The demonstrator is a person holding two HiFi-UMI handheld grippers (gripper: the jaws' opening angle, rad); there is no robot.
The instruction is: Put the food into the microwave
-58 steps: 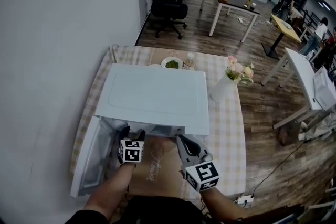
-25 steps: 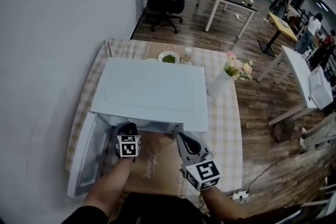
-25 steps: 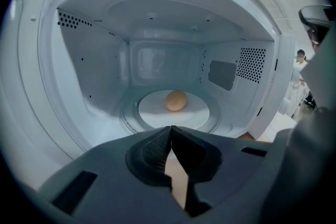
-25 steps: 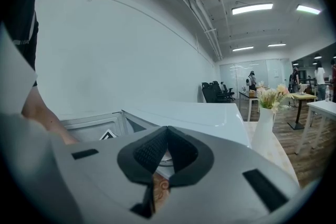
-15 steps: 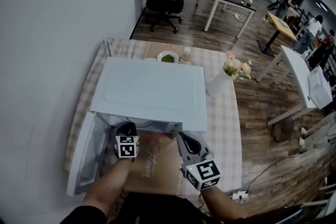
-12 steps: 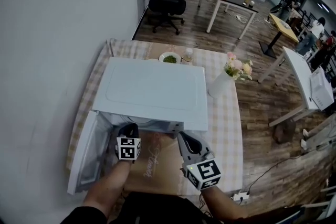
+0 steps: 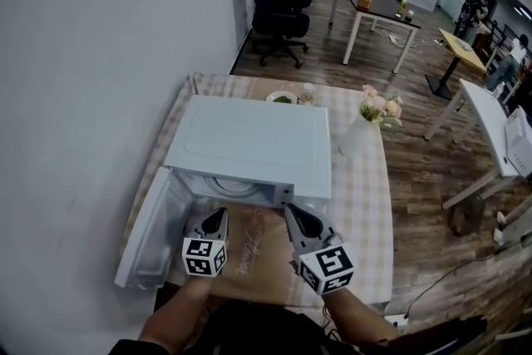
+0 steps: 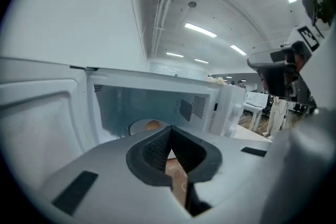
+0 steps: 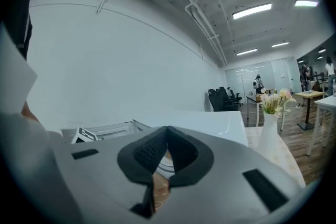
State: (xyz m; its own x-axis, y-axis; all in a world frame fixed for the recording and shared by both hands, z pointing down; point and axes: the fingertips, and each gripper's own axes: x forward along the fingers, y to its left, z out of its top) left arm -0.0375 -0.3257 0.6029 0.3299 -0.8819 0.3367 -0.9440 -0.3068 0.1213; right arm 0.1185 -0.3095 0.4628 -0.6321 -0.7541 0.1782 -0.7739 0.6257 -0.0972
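The white microwave (image 7: pixel 249 141) stands on the table with its door (image 7: pixel 154 233) swung open to the left. Inside it, a plate with an orange piece of food (image 8: pixel 147 125) rests on the cavity floor, seen in the left gripper view. My left gripper (image 7: pixel 219 214) hovers just in front of the opening, shut and holding nothing; its jaws (image 8: pixel 169 129) meet at the tip. My right gripper (image 7: pixel 290 210) is beside it at the microwave's front right corner, also shut and empty (image 9: pixel 167 131).
A brown mat (image 7: pixel 258 253) lies on the checked tablecloth under both grippers. Behind the microwave sit a plate of green food (image 7: pixel 283 98) and a small bottle (image 7: pixel 308 94). A white vase of flowers (image 7: pixel 357 137) stands to the right. Office chairs and desks fill the room beyond.
My left gripper has drawn back out of the microwave's opening and risen, with nothing in it. The right gripper has shifted only slightly. The head view has tilted, so the microwave sits lower in frame.
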